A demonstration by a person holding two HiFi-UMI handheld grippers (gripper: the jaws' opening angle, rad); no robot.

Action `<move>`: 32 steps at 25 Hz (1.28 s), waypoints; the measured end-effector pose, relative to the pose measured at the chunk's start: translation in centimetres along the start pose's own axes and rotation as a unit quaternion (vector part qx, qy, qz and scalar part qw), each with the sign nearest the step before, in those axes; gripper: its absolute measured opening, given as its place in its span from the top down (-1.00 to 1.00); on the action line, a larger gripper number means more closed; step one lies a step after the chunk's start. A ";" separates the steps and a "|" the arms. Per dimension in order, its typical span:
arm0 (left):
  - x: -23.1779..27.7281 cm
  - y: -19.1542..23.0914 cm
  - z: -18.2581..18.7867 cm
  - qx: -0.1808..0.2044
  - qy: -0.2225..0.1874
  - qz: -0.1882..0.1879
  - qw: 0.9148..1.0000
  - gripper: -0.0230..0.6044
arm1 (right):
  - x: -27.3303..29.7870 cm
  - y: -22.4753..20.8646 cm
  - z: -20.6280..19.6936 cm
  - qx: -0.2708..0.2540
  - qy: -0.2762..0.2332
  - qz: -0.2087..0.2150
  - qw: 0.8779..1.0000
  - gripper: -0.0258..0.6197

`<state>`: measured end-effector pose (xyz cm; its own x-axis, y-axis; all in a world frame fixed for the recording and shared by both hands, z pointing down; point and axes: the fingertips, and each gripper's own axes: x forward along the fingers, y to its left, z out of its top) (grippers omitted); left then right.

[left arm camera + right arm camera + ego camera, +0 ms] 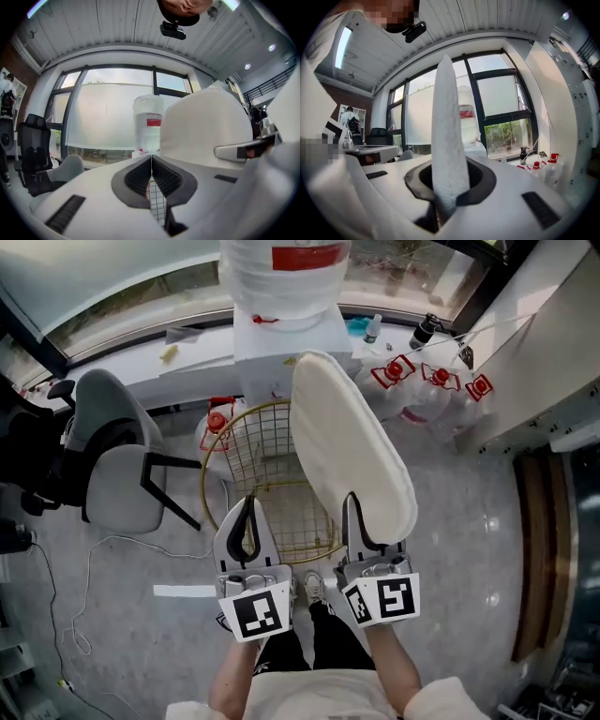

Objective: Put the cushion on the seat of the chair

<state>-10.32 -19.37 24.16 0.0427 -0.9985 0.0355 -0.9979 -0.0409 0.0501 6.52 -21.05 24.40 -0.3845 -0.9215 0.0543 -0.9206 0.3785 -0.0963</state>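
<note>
Both level, abreast: L gripper (250,504) jaws together, R gripper (352,502) pinching cushion (342,427) upright

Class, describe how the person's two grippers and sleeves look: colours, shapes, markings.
Both the left gripper and right gripper have white shells with dark grey ribbed fingers. Each carries a cube of black-and-white square markers. The sleeves are cream.
</note>
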 end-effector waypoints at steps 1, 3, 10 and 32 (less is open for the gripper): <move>0.3 0.3 -1.5 -0.002 0.006 0.003 1.000 0.88 | 0.3 -0.2 -1.5 0.001 0.004 -0.001 1.000 0.76; 0.8 1.0 -4.4 -0.002 0.008 0.008 1.000 0.88 | 0.9 -0.4 -4.6 0.007 0.012 -0.001 1.000 0.76; 1.5 2.6 -14.8 -0.004 0.063 0.014 0.998 0.88 | 2.1 -1.0 -14.9 0.037 0.038 -0.011 0.999 0.76; -0.7 3.9 -23.6 -0.009 0.110 0.029 0.993 0.88 | 0.2 -2.2 -26.6 0.299 0.056 -0.026 0.952 0.76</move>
<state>-13.05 -17.98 47.93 -0.0040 -0.9667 0.2558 -0.9981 0.0197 0.0590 6.67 -19.71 51.10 -0.3744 -0.9102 0.1771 -0.7487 0.1841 -0.6368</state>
